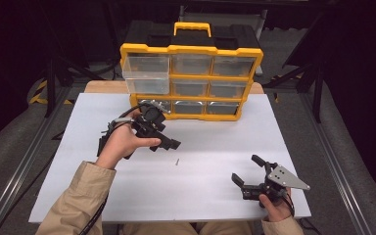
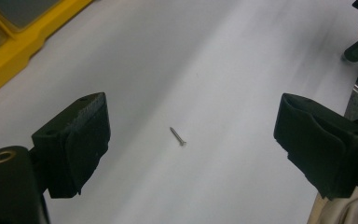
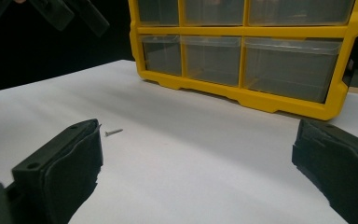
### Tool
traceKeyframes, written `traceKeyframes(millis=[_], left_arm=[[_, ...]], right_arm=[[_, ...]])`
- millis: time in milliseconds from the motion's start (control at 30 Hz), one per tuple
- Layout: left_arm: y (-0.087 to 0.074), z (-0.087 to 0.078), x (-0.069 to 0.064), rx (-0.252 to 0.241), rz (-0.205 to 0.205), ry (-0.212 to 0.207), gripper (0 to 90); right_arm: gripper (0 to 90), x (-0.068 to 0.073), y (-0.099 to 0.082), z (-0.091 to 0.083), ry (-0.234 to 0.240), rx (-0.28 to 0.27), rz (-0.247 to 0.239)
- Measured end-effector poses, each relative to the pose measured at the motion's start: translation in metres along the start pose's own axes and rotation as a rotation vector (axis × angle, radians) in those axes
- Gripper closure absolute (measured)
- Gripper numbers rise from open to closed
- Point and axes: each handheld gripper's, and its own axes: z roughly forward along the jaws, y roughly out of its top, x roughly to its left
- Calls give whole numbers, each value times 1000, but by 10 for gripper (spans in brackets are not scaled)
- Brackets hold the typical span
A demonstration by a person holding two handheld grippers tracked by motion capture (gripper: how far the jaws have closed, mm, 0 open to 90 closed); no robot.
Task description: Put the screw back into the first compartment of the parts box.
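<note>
Looked like the step of getting ready to pick up a small screw (image 1: 176, 161) from the white tabletop (image 1: 215, 147). Found the screw lying flat and alone in front of the yellow drawer box (image 1: 191, 49), well apart from it, toward the person's side. Held the left gripper (image 1: 169, 142) up in the air between the box and the screw, tipped down at the screw, with jaws wide open and nothing in them. In the left gripper view, saw the screw (image 2: 178, 136) right in the gap between the two black jaws of the left gripper (image 2: 189, 116), but not touched by either. Kept the right gripper (image 1: 247, 169) low and farther from the box, off to the right of the screw, jaws also wide open and gripping nothing. Noticed one clear drawer (image 1: 147, 78) pulled out at the top left of the box, maybe the place for the screw. Lay with its long line running toward the box and away from it, a bit slanted. Seemed to point its sharp tip at the box and its flat head away, though too small to be sure. Next, probably needed to go straight down, put one jaw on each side of the thin middle, and close gently, since such a tiny thing could roll or slip out.
</note>
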Motion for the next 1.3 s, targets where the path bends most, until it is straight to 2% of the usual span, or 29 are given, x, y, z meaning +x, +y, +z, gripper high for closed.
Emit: traceKeyframes(millis=[167,300,333,367,500,633,700,767,967,1067,1100,1133,1300], left_arm=[[-10,19,-2,0,2,-7,114],[-15,31,-3,3,7,7,114],[-17,33,-4,6,-8,4,113],[-19,37,-3,0,1,4,113],[-25,49,-2,-3,-6,26,122],[-33,61,-2,-11,-25,47,142],[-37,66,-2,-16,-43,44,159],[-39,68,-1,-27,-43,47,170],[-50,75,0,-52,-59,69,318],[-52,78,-1,-44,-64,83,402],[-54,79,-1,-39,-64,89,402],[-55,80,-2,-33,-74,87,442],[-59,89,-3,-40,-75,89,566]], right_arm=[[20,-1,0,0,-1,2,-9],[20,0,0,0,2,-1,-3],[20,0,0,0,1,-1,-1],[20,0,0,0,1,0,-1],[20,0,0,0,3,-1,-3],[20,0,0,0,1,0,-4],[20,0,0,-1,0,-1,-2],[20,0,0,-1,0,0,-3],[20,0,0,0,2,-1,-3],[20,0,0,0,-1,0,-5],[20,0,0,0,-1,0,-5],[20,0,0,0,-1,0,-5],[21,0,0,0,2,0,-2]])
